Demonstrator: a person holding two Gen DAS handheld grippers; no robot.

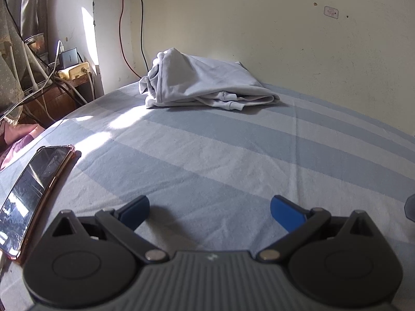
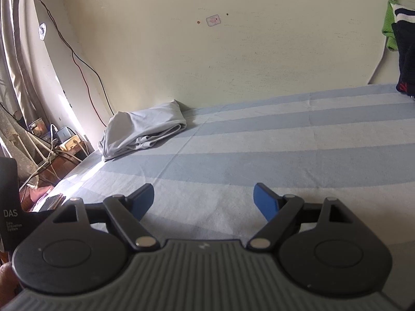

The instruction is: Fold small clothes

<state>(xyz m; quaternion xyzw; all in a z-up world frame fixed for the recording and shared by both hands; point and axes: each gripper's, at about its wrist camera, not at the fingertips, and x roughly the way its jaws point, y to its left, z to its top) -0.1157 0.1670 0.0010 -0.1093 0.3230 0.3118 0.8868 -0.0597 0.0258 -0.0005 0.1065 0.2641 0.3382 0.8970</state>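
A pale grey garment [image 1: 205, 80] lies bunched and loosely folded at the far side of the bed, against the wall; it also shows in the right wrist view [image 2: 142, 132] at the far left. My left gripper [image 1: 209, 206] is open and empty, low over the striped sheet, well short of the garment. My right gripper [image 2: 203, 194] is open and empty too, over the sheet, far from the garment. Both have blue fingertips [image 1: 284, 208].
The bed has a blue and white striped sheet [image 1: 233, 155]. A phone [image 1: 31, 189] in a gold case lies on the bed by my left gripper. A side table with chargers and cables [image 1: 64, 70] stands beyond the bed's left edge. Clothes [image 2: 403, 49] hang at the right.
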